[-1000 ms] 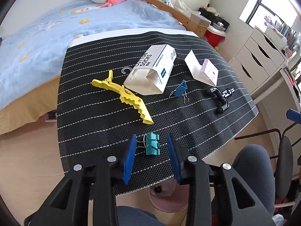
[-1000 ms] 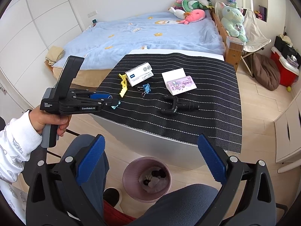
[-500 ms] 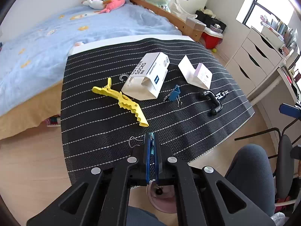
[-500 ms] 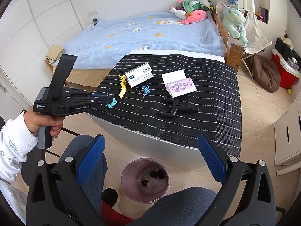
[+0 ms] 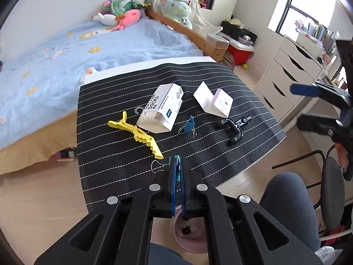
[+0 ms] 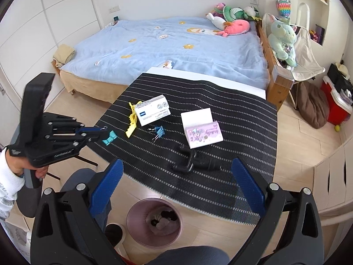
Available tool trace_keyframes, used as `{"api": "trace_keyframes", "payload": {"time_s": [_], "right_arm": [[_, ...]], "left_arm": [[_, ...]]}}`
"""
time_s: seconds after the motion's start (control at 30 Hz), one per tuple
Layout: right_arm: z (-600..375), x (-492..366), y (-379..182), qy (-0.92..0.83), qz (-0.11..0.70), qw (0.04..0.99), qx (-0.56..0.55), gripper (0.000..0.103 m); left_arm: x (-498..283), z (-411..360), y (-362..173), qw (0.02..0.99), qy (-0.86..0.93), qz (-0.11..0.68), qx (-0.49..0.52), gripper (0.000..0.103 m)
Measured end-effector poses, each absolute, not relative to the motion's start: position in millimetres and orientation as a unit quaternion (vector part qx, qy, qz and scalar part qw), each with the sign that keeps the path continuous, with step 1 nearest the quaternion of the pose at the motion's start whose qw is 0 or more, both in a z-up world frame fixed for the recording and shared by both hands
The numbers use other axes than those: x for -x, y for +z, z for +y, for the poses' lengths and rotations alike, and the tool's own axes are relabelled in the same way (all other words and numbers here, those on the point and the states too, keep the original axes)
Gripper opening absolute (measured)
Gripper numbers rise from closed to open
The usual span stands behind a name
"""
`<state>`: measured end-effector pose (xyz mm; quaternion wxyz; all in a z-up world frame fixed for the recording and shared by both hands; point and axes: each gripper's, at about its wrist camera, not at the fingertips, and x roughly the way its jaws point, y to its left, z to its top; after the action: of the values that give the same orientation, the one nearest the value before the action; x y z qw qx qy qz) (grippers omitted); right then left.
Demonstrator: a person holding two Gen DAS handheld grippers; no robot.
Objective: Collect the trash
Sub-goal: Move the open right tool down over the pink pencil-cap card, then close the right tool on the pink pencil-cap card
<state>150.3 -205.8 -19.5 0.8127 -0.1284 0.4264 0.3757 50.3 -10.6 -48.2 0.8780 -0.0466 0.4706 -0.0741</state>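
The teal binder clip (image 6: 109, 137) is pinched between the blue pads of the left gripper (image 5: 177, 172) over the near-left edge of the striped mat, wire loop (image 5: 155, 165) sticking out, and the pink trash bin (image 6: 154, 218) sits on the floor below.

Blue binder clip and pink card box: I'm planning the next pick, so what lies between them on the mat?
Nothing: in the right wrist view, only bare striped mat separates the blue binder clip from the pink card box.
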Motion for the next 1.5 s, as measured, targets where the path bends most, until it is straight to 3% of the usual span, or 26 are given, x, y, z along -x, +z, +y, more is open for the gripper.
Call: {"api": "trace_keyframes", "payload": {"time_s": [0.33, 0.77, 1.17, 1.5], "right_arm": [[-173.6, -204.2, -29.4, 0.385, 0.443, 0.789, 0.181, 0.097], [-140.6, -245.3, -86.9, 0.4, 0.505, 0.731, 0.225, 0.096], [-135.4, -255.0, -118.1, 0.388, 0.543, 0.707, 0.234, 0.064], [-142.2, -251.3, -106.7, 0.378, 0.525, 0.731, 0.218, 0.063]], "left_arm": [[-46.4, -5.5, -42.7, 0.881, -0.072, 0.465, 0.05, 0.003], [-42.5, 1.6, -47.5, 0.878, -0.068, 0.47, 0.062, 0.003], [-39.5, 6.1, -55.2, 0.875, -0.063, 0.475, 0.071, 0.003], [-39.3, 3.6, -56.1, 0.875, -0.065, 0.475, 0.072, 0.003]]}}
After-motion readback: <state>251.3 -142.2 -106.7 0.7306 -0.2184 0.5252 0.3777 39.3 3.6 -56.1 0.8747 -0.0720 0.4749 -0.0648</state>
